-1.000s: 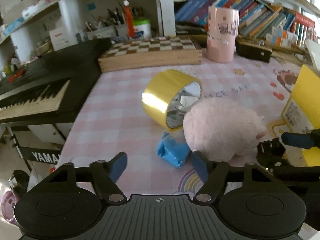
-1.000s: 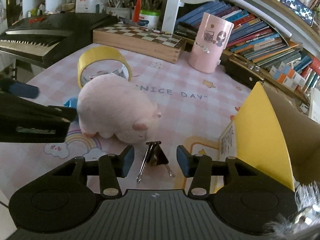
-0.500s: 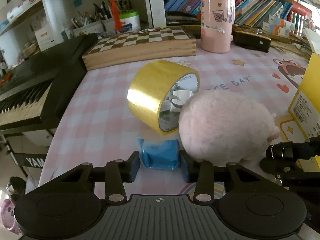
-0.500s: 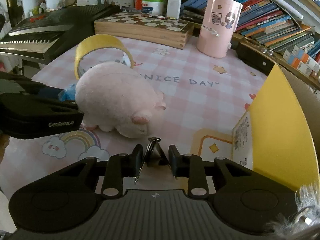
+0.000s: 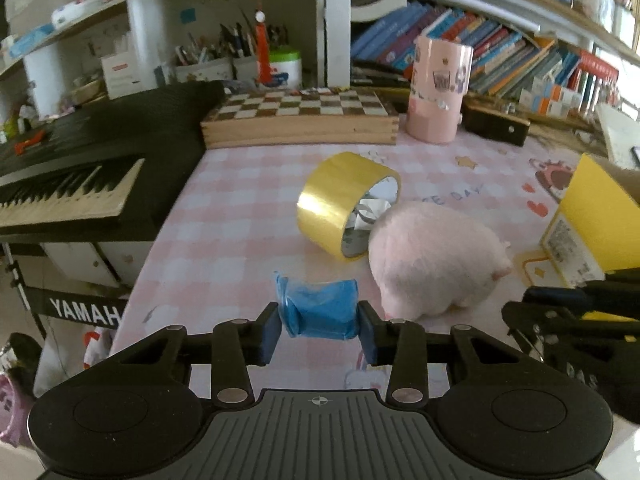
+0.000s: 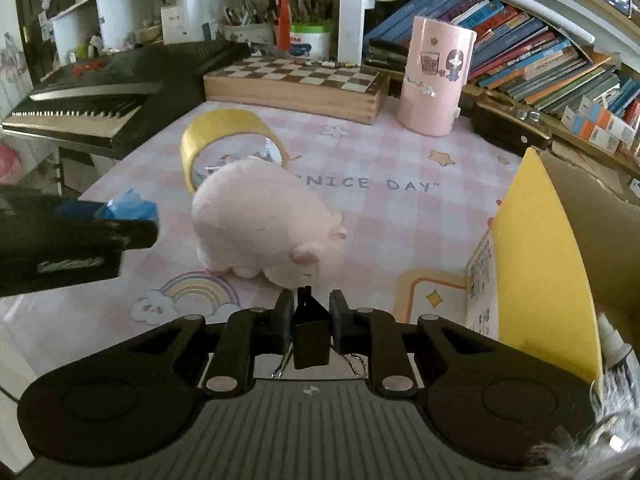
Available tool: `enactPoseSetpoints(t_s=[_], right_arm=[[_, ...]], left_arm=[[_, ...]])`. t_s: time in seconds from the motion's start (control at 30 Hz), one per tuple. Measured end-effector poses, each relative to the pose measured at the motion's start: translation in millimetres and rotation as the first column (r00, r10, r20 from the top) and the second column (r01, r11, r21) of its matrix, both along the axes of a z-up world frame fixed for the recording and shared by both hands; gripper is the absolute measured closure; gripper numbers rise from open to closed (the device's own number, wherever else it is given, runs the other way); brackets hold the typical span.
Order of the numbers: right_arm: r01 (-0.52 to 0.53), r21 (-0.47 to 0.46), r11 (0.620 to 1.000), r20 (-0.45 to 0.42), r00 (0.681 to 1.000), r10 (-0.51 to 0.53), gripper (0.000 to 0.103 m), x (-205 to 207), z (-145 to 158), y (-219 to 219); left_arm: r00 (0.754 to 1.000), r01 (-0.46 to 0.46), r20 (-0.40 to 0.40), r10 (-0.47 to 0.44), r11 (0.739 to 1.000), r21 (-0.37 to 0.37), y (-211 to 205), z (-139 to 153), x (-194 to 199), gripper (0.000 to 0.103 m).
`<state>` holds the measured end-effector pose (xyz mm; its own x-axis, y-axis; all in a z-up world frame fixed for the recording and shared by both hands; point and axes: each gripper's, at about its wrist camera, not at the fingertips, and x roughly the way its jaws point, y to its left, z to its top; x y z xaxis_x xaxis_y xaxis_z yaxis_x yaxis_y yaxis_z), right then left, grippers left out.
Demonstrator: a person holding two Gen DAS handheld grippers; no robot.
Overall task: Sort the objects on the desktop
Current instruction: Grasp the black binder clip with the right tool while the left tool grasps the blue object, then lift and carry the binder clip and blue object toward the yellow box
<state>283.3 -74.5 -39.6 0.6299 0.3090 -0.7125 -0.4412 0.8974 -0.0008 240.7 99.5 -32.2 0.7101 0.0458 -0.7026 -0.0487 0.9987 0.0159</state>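
My left gripper (image 5: 319,330) is shut on a blue wrapped packet (image 5: 318,311), held a little above the pink checked mat. In the right wrist view that packet (image 6: 128,207) shows at the tip of the left gripper. My right gripper (image 6: 311,320) is shut on a black binder clip (image 6: 311,340), lifted just in front of the pink plush pig (image 6: 266,226). The plush pig (image 5: 436,260) lies on the mat beside a roll of yellow tape (image 5: 345,202) standing on its edge; the tape roll (image 6: 230,148) is behind the pig in the right wrist view.
An open yellow cardboard box (image 6: 560,264) stands at the right. At the back are a wooden chessboard box (image 6: 296,88), a pink cylinder container (image 6: 436,80) and shelves of books (image 6: 540,60). A black keyboard (image 5: 68,176) borders the mat's left side.
Both grippers closed: the left on the blue packet, the right on the binder clip. Both things have risen off the mat a little, and the left gripper pulled back from the tape.
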Motion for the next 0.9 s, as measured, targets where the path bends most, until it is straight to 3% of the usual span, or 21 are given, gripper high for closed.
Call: enactPoseSetpoints(t_s=[0.37,0.9], right_arm=[[-0.025,0.021,0.999,0.061,0.998,0.024,0.086,-43,24,10],[0.016,0.045,0.999,0.057,0.998,-0.018,0.086,-139,41,12]], left_arm=[[0.998,0.013,0.057,-0.012,1.000,-0.016,11,22,-52,0.064],[0.991,0.087,0.099,-0.085,0.996,-0.020,12,31,-145,0.065]])
